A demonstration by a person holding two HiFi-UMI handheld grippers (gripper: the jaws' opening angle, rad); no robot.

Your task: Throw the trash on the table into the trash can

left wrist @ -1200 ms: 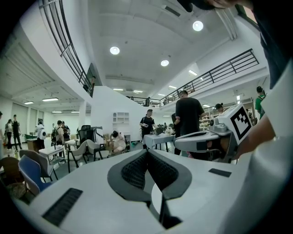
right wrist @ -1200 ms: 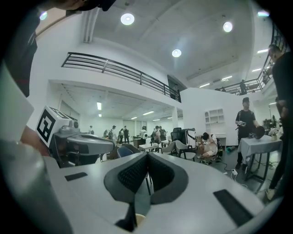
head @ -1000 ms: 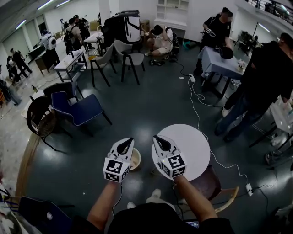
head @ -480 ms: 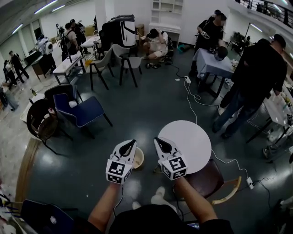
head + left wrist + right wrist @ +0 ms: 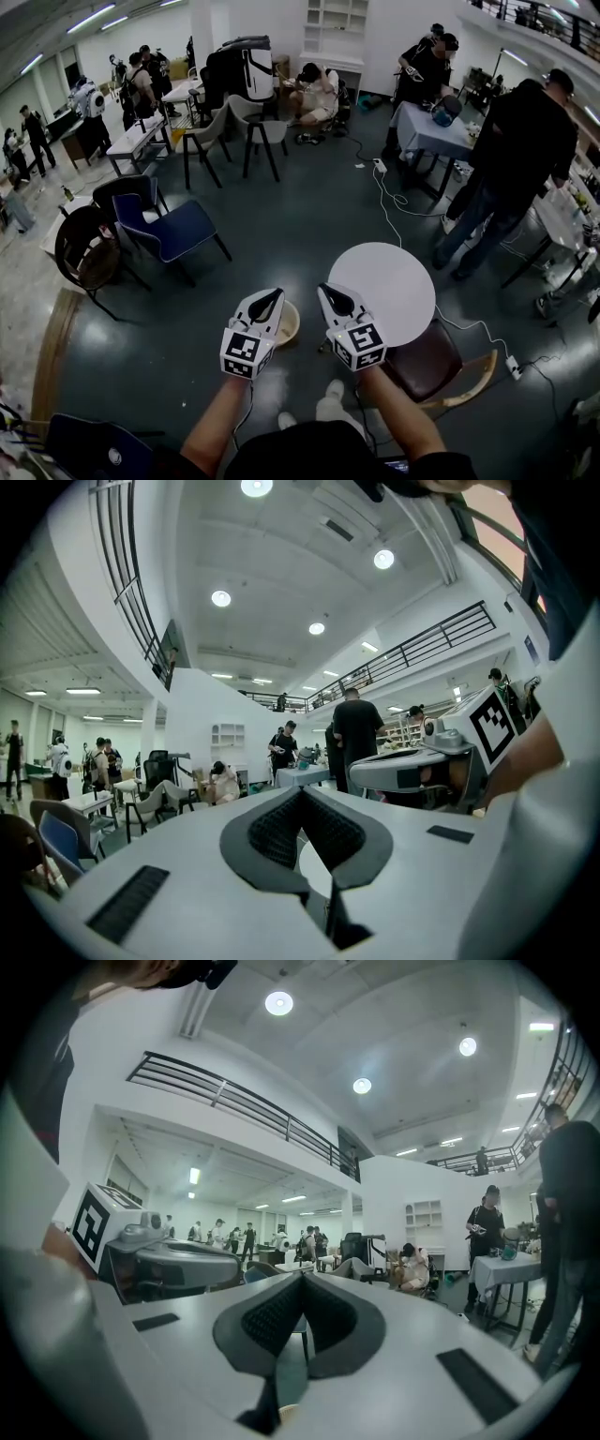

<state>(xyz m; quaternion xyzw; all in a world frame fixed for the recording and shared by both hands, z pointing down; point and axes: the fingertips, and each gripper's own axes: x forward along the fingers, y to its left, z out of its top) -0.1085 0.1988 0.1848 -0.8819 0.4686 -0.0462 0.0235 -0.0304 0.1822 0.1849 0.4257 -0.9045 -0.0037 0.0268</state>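
Round white table [image 5: 398, 281] right of centre. Small beige round trash can [image 5: 287, 323] on the dark floor at lower centre, peeking between white left gripper [image 5: 271, 293] and white right gripper [image 5: 325, 289]. Both pairs of jaws pressed together, empty.

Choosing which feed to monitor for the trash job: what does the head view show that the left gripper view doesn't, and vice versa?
Head view only: the round white table's whole bare top, the beige bin on the floor beside it, and a white cable across the floor. Left gripper view only: ceiling lights and the balcony railing. Both: the left gripper, shut and empty, the right gripper beside it, the blue chair, and a standing person in black.
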